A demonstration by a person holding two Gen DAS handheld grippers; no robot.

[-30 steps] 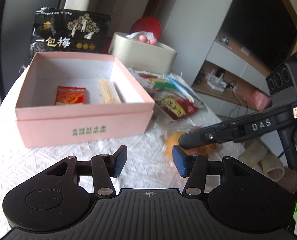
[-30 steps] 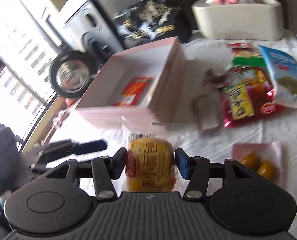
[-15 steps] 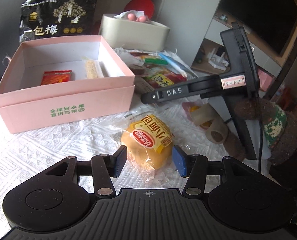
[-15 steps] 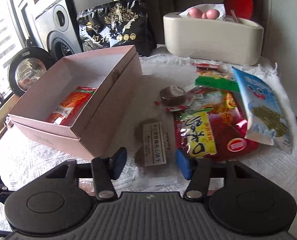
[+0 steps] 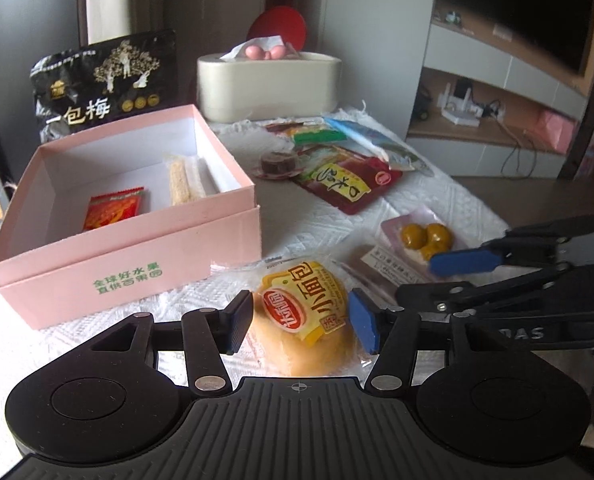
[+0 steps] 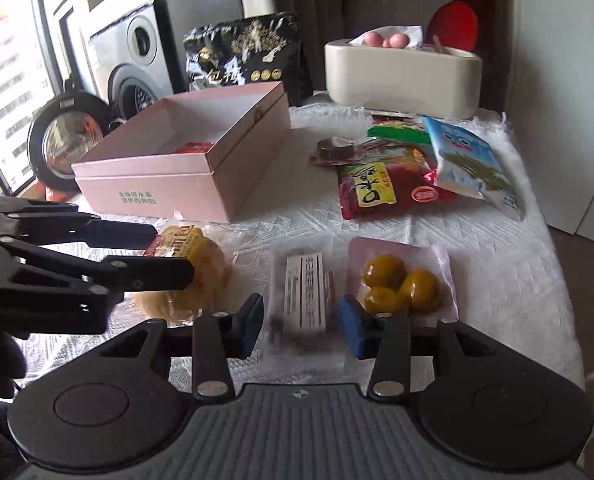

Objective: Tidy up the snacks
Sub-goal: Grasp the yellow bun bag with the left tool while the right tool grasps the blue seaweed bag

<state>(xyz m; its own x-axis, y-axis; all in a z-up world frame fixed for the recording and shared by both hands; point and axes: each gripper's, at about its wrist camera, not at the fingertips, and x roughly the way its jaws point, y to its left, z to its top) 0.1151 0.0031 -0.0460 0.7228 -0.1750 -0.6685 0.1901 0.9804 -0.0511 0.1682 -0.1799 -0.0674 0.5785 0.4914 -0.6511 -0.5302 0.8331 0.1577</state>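
Note:
A bun in a yellow wrapper (image 5: pixel 303 316) lies on the white cloth in front of the pink box (image 5: pixel 129 264). My left gripper (image 5: pixel 301 326) straddles the bun; its jaws are opening and the pads do not press it. My right gripper (image 6: pixel 301 322) sits to the right, jaws opening, around a clear packet with a white label (image 6: pixel 303 292), pads apart from it. A pink packet of yellow-brown balls (image 6: pixel 401 280) lies beside its right finger. The box holds a red packet (image 5: pixel 113 212) and a pale stick packet (image 5: pixel 181 180).
Behind the loose snacks lie a red pouch (image 6: pixel 377 184), a blue-white pouch (image 6: pixel 469 160) and a dark jelly cup (image 6: pixel 335 148). A black bag (image 5: pixel 105 84) and a cream tissue box (image 5: pixel 269 80) stand at the back. The table edge runs close on the right.
The right gripper let go of the bun, left it on the cloth and moved right over the labelled packet. The left gripper came forward until its fingers flank the bun.

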